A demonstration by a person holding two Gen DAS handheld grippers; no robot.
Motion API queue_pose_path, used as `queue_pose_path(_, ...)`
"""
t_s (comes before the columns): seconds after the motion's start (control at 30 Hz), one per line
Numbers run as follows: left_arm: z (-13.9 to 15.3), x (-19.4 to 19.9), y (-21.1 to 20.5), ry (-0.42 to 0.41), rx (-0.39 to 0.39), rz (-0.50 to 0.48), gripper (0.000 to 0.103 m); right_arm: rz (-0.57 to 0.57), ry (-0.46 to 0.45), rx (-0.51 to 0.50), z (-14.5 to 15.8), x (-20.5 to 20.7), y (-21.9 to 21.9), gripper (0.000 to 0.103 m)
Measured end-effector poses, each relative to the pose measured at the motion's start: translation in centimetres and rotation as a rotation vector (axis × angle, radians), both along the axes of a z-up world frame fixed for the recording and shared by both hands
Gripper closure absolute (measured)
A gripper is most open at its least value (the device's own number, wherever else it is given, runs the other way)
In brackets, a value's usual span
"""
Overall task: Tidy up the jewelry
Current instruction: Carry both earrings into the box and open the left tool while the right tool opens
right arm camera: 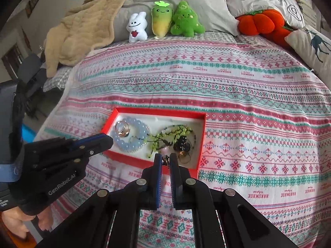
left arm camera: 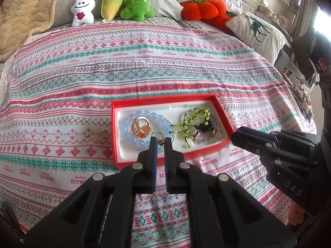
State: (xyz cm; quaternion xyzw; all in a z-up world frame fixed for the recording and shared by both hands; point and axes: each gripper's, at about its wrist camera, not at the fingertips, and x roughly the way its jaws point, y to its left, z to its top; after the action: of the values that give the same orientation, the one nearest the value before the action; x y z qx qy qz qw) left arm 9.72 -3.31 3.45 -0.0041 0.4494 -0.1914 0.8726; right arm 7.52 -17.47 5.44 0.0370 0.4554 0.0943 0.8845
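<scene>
— Jewelry sits in a shallow red box [left arm camera: 223,114] with a white lining, out on the patterned bedspread [left arm camera: 144,66]. Where are the grippers against it?

— Both hang over the box's near edge. The left gripper [left arm camera: 160,141] has its jaws drawn in narrow, and a small gold-coloured piece [left arm camera: 161,141] shows right at its tips; whether it is pinched or merely lies behind them I cannot tell. In the right wrist view the right gripper [right arm camera: 166,159] is just as narrow, with a small dark trinket [right arm camera: 165,161] between its tips, and again the hold is unclear.

— What lies inside?

— On the left, a pale blue bead bracelet [left arm camera: 159,119] with gold rings [left arm camera: 141,127] resting within its loop, straight ahead of the left gripper. On the right, a tangle of green beaded cord [left arm camera: 194,122] and a dark beaded piece [left arm camera: 206,127], just beyond the right gripper's tips.

— And farther back?

— Along the pillows: a white bunny plush [left arm camera: 82,9], a carrot plush [left arm camera: 112,0], a green tree plush [left arm camera: 137,4], an orange pumpkin cushion [left arm camera: 202,8] and a deer-print pillow [left arm camera: 258,31]. A tan blanket [left arm camera: 24,10] lies at the left.
</scene>
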Motion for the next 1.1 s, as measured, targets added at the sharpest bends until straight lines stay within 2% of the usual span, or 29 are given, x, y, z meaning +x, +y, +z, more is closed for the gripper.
queue_pose_path(0.27, -0.2, 1.5, -0.7, -0.005, -0.012, 0.008, 0.096, -0.005, -0.002, 0.016, 0.2, 1.9, 0.0, 0.095)
queue_pose_path(0.67, -1.4, 2.7, -0.9, 0.002, 0.011, 0.02, 0.095, 0.0, 0.037, 0.0, -1.6, 3.6, 0.2, 0.095)
queue_pose_path(0.87, -0.8, 2.2, -0.5, -0.019, 0.027, 0.018, 0.082, 0.005, 0.033, 0.005, -1.7, 3.8, 0.2, 0.095)
queue_pose_path(1.0, -0.5, 1.7, 0.0, -0.026, 0.046, 0.021, 0.063, 0.005, 0.028, 0.007, -1.4, 3.8, 0.3, 0.089)
queue_pose_path(1.1, -0.1, 1.3, 0.5, -0.035, 0.048, 0.021, 0.054, -0.006, 0.028, 0.0, -1.3, 3.8, 0.1, 0.087)
